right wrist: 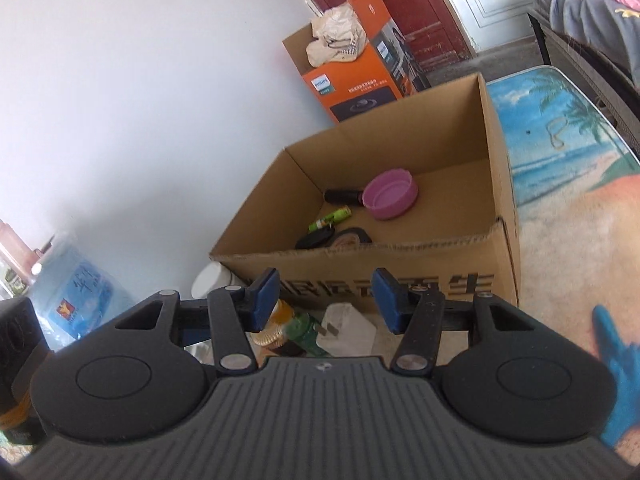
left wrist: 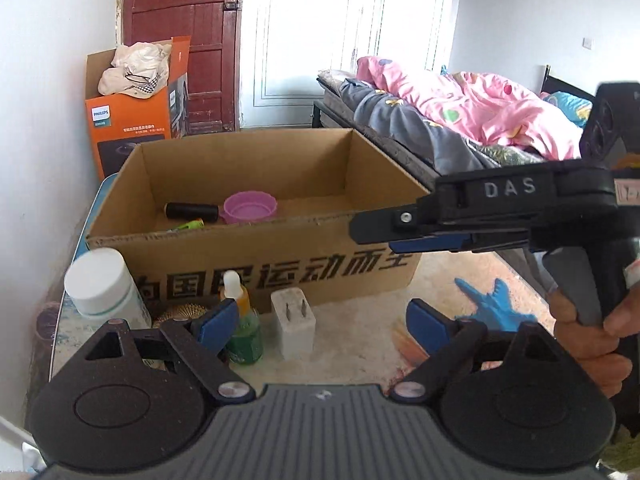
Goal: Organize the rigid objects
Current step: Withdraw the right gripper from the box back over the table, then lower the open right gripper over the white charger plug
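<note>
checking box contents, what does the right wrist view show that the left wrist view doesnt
Only the right wrist view shows the dark items against the cardboard box's near wall, plus the open right gripper. Only the left wrist view shows the bed and the open left gripper. Both show the pink bowl, black cylinder, green tube and white charger.

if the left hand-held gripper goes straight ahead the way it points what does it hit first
Probably the white plug adapter standing between the open left hand-held gripper and the cardboard box; the dropper bottle sits by its left finger. Depth is uncertain.
</note>
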The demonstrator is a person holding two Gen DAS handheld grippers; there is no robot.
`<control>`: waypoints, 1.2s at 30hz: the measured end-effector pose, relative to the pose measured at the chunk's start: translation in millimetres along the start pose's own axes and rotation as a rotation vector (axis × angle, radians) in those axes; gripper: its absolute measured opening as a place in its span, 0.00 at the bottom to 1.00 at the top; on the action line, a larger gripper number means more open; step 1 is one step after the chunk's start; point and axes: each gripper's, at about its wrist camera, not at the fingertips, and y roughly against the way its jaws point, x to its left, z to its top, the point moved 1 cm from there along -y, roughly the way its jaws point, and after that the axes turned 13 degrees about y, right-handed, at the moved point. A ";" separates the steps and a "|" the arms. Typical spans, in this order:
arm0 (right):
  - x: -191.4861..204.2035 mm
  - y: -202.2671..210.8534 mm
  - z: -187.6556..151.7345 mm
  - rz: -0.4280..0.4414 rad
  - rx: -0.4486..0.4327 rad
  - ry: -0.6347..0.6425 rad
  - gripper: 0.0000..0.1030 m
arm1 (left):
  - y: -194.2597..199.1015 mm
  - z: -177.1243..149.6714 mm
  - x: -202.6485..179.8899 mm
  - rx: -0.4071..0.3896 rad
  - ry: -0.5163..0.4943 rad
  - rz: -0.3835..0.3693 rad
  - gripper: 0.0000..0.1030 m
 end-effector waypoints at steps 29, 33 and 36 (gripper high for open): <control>-28.2 -94.7 -21.0 0.041 0.148 -0.197 0.36 | -73.5 -28.8 19.1 0.021 0.026 0.109 0.34; -27.7 -95.9 -22.2 0.047 0.146 -0.211 0.35 | -76.7 -28.0 20.2 0.029 0.038 0.111 0.34; -25.4 -95.6 -23.0 0.051 0.150 -0.214 0.35 | -78.1 -26.8 20.5 0.036 0.047 0.103 0.32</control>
